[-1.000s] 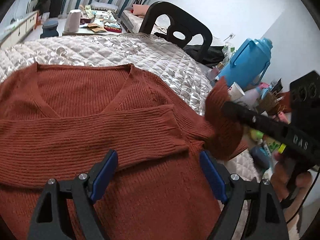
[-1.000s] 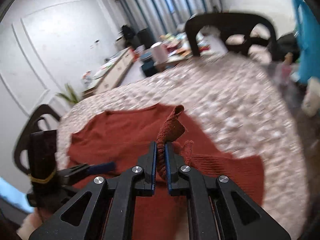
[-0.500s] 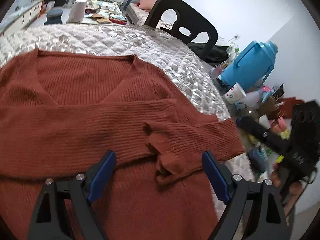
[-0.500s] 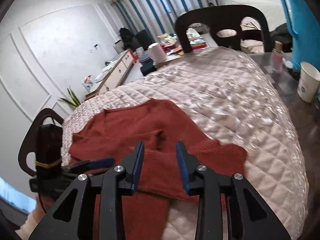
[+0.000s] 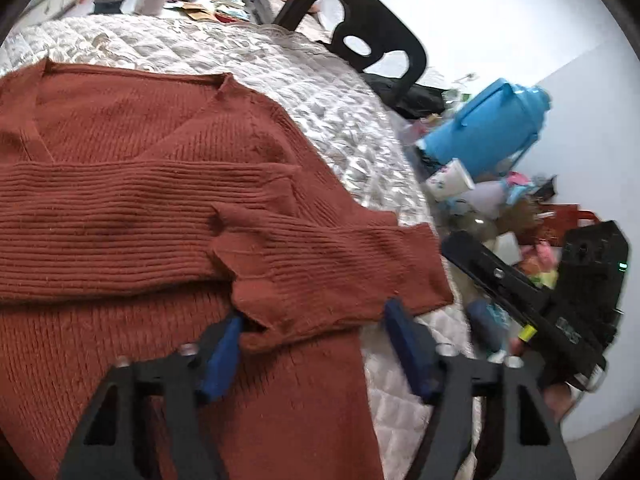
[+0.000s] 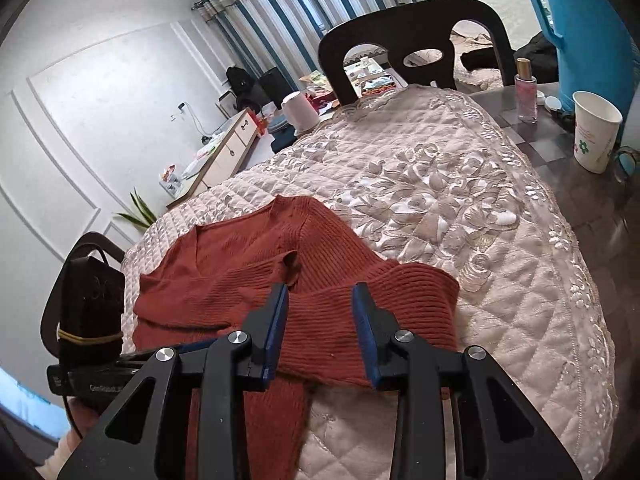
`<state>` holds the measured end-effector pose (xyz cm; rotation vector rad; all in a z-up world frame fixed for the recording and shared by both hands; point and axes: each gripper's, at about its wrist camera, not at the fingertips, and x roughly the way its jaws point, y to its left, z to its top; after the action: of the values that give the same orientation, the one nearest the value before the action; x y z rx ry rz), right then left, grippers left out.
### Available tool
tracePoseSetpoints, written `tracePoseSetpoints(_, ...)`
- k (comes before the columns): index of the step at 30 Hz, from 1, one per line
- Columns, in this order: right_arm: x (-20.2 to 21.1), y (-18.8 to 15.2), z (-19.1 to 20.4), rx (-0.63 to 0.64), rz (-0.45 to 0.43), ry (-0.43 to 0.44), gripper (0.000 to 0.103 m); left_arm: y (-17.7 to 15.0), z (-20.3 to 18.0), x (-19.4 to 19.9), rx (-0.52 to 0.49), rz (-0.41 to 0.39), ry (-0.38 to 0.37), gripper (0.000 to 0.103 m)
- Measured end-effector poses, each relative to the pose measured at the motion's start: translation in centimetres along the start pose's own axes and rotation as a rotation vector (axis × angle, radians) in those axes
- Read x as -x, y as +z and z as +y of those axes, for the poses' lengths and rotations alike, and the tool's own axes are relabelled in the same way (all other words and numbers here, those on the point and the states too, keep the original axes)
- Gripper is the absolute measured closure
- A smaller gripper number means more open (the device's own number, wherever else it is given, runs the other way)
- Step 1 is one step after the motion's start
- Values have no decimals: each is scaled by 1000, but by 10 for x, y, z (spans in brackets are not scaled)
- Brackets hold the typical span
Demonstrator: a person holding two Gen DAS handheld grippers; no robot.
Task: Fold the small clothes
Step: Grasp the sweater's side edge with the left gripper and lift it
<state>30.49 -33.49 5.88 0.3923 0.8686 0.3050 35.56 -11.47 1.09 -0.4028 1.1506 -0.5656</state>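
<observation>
Left wrist view: we see rust sweater [image 5: 160,208] flat on quilted cover [image 5: 320,92] of counter, both sleeves crossed over chest. Left tongs [image 5: 312,344] wide, empty, low over right sleeve cuff [image 5: 340,276]. We judge risk: blue pad snags loose rib knit, drags sleeve off fold.

Right wrist view: right tongs [image 6: 322,332] wide, holding nothing, just above same sleeve [image 6: 360,312] near counter's right edge. Sleeve bulges past body line; we fear next fold goes crooked. Paper cup [image 6: 596,136] on bare counter beyond cover; wide swing may tip it.
</observation>
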Motion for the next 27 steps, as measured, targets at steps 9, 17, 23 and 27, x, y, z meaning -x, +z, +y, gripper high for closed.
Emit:
tracePoseSetpoints(9, 5, -3, -4, 0, -6, -25, 69, 9, 5, -4, 50, -11, 14, 97)
tracePoseSetpoints(17, 10, -3, -3, -10, -17, -28, 69, 29, 3, 57, 53, -208, -110, 98)
tracePoseSetpoints(23, 6, -2, 22, 29, -12, -13, 69, 51, 21, 107, 60, -317, -98, 98)
tracePoseSetpoints(27, 0, -2, 41, 54, -11, -5, 69, 57, 41, 140, 60, -401, -23, 98)
